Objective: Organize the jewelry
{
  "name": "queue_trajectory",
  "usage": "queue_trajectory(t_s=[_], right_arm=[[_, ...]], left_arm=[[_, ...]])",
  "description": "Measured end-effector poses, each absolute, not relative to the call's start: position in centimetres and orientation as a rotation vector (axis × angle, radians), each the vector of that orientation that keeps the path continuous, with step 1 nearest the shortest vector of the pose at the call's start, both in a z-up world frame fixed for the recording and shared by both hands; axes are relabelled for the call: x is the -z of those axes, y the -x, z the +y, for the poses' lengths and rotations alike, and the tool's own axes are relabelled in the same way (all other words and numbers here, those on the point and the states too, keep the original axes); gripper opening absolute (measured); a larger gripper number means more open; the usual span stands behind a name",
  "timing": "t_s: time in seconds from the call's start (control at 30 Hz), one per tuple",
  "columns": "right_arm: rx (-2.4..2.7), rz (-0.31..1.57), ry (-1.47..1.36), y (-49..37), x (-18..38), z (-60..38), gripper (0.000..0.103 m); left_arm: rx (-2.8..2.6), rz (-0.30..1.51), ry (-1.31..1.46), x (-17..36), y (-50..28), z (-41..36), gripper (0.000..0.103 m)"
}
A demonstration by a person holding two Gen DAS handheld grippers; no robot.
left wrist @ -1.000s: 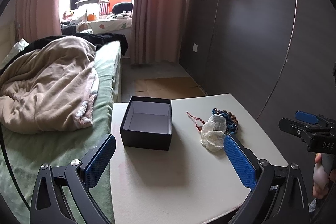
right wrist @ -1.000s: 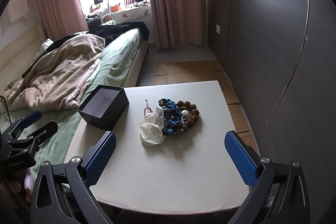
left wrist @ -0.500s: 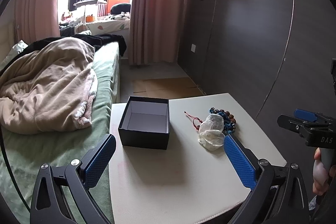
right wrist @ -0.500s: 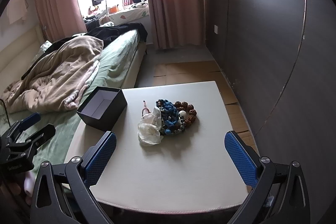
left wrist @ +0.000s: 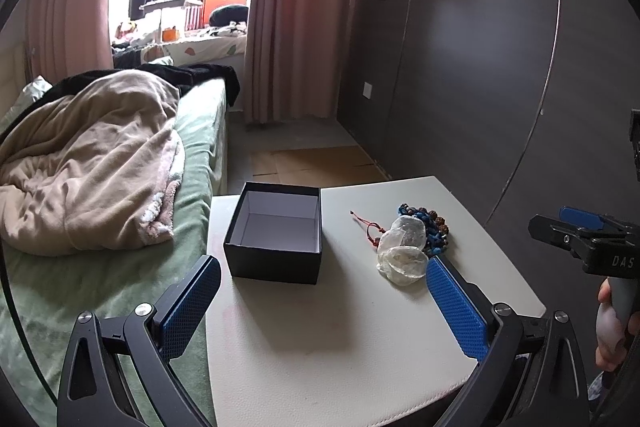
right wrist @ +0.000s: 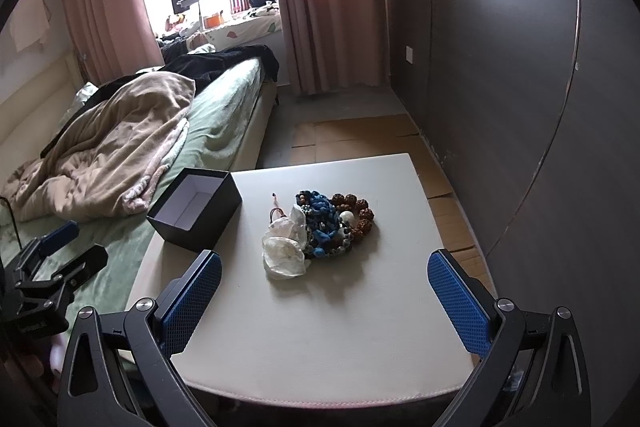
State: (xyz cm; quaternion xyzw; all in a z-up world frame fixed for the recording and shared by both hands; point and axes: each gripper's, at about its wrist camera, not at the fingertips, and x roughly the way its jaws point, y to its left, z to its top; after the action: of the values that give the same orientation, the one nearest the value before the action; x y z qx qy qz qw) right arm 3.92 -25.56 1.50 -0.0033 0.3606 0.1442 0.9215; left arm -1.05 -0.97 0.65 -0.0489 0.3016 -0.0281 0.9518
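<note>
Both grippers are hanging over the near edge of a small white table (right wrist: 360, 327), and neither one is touching anything. The left gripper (left wrist: 322, 301) has its blue-padded jaws spread wide and empty. Ahead of the gap between them, closer to its left finger, sits an open black box (left wrist: 276, 239) with a pale lining and nothing inside. Just past its right fingertip (left wrist: 452, 299) is the jewelry pile (left wrist: 412, 239), almost brushing it in that view, though I can't tell if they actually touch.

The right gripper (right wrist: 324, 297) is released too, jaws wide apart with nothing between them. The jewelry pile (right wrist: 320, 227) lies straight ahead of its gap: blue beaded strands (right wrist: 322, 215), a brown bead bracelet (right wrist: 360, 213), a thin red cord (right wrist: 277, 207) and two clear crinkly plastic bags (right wrist: 284, 255) heaped together and touching. The black box (right wrist: 196, 209) is ahead of its left finger, well apart from the pile.

A bed with a green sheet (right wrist: 224, 107) and a rumpled beige blanket (left wrist: 92, 163) runs along the left side.
</note>
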Motion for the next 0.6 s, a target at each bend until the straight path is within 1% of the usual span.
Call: queue_trajectory(t_s=[0.6], right_arm=[[-0.286, 0.790, -0.117, -6.3, -1.1, -28.3, 0.103]], left_arm=[[0.096, 0.645, 0.083, -0.2, -1.6, -2.7, 0.102]])
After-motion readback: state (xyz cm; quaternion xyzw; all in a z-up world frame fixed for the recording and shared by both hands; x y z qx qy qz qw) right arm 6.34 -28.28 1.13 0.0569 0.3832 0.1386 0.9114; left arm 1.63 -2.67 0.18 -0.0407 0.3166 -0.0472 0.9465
